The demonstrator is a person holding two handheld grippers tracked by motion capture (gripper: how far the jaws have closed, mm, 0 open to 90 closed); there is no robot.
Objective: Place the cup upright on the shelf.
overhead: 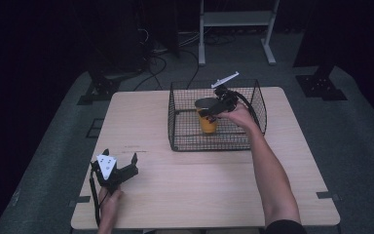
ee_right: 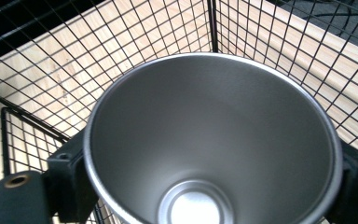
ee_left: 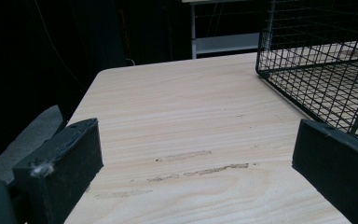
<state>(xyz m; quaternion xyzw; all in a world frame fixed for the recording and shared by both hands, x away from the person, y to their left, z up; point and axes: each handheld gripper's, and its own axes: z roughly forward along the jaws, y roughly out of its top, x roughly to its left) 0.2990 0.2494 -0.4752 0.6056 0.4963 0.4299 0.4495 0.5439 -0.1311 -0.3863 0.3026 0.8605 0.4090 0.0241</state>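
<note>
Wooden table [overhead: 209,170]: my right claw [overhead: 213,111] clamps the cup [overhead: 207,118] upright inside the far basket [overhead: 175,122], gripped near the rim for control; my left claw [overhead: 121,168] rests near-left, jaws apart.

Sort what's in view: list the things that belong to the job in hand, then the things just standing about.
In the job:
- cup, orange outside, bare metal inside, upright
- wire basket around the cup
- right gripper, jaws clamped on the cup's rim

Standing about:
- left gripper, jaws apart, idle on the table
- white metal frame on the floor behind the table
</note>
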